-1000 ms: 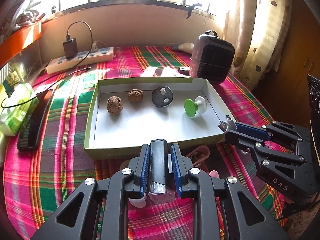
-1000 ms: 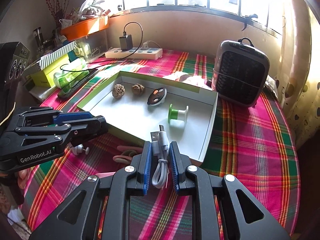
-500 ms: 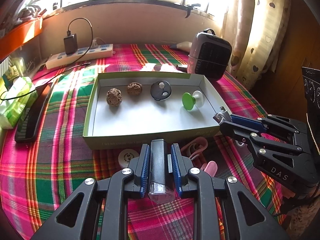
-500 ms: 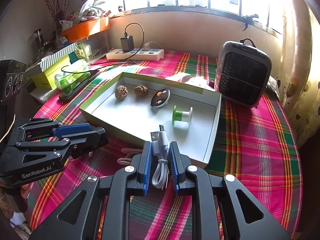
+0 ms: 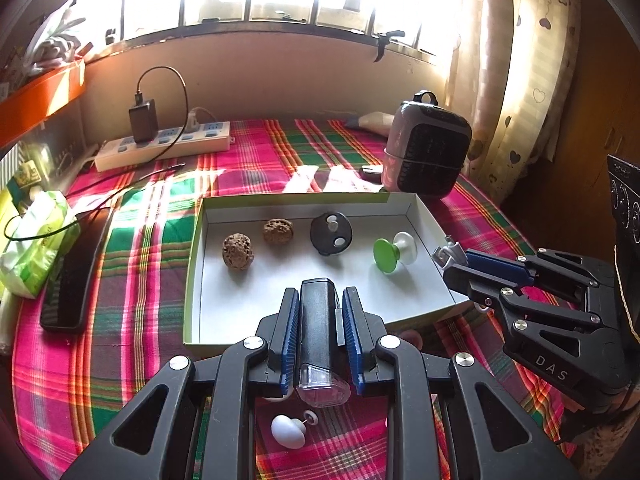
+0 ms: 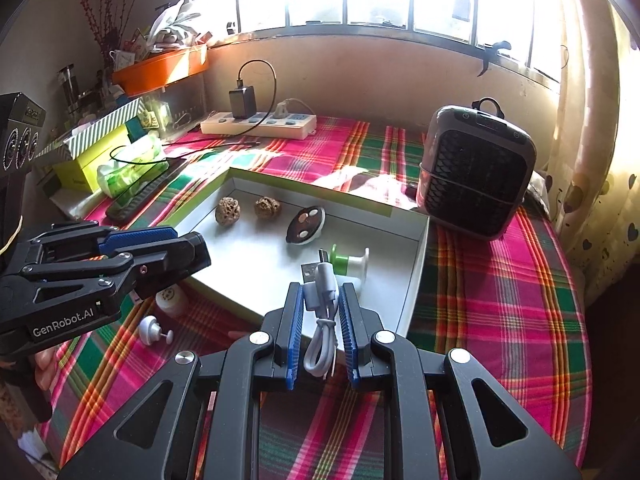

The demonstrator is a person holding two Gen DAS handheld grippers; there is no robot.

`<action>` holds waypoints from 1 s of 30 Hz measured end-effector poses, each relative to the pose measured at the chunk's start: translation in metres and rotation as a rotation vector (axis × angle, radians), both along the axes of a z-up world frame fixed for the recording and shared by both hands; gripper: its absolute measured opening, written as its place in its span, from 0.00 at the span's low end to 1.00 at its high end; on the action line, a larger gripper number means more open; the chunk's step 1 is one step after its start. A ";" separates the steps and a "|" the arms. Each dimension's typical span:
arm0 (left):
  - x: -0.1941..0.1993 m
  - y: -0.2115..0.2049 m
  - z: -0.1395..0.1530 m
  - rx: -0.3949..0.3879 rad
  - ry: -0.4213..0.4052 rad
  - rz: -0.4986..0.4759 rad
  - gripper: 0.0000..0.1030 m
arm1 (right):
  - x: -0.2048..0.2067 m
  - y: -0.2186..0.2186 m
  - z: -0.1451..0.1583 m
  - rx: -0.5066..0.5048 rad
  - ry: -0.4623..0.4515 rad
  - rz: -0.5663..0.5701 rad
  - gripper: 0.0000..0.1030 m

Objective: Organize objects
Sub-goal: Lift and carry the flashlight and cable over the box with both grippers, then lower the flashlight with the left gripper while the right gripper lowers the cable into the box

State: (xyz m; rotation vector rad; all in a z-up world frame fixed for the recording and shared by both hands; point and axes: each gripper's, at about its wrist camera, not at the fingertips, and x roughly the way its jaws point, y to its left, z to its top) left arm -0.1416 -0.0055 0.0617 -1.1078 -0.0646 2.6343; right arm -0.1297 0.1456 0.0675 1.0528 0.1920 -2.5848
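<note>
Grippers both hold something over the near edge of the box [image 5: 194, 264]. The left gripper [image 5: 319, 300] is squeezed tight on a black light [image 5: 318, 328] with a clear end. The right gripper [image 6: 319, 304] pinches a folded white cable [image 6: 320, 304]. Inside the box sit two walnuts [image 5: 238, 251], a black round thing [image 5: 331, 233] and a green spool [image 5: 386, 255]. A white knob [image 5: 288, 431] lies on the checked cloth [image 5: 128, 360] near the box.
</note>
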 end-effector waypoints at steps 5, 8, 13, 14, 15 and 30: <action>-0.018 0.000 -0.001 -0.010 0.004 0.008 0.20 | -0.021 0.002 0.001 0.010 -0.005 -0.024 0.19; -0.031 0.000 -0.004 -0.009 -0.001 0.014 0.20 | -0.033 0.004 -0.001 0.002 -0.016 -0.037 0.19; -0.050 0.002 -0.009 -0.018 -0.008 0.015 0.20 | -0.055 0.003 -0.007 0.018 -0.040 -0.049 0.19; -0.053 0.002 -0.010 -0.018 -0.011 0.017 0.20 | -0.059 0.003 -0.008 0.022 -0.046 -0.052 0.19; -0.055 0.001 -0.011 -0.018 -0.012 0.017 0.20 | -0.063 0.003 -0.010 0.023 -0.053 -0.055 0.19; -0.077 0.001 -0.023 -0.030 -0.030 0.033 0.20 | -0.094 0.007 -0.029 0.035 -0.122 -0.073 0.19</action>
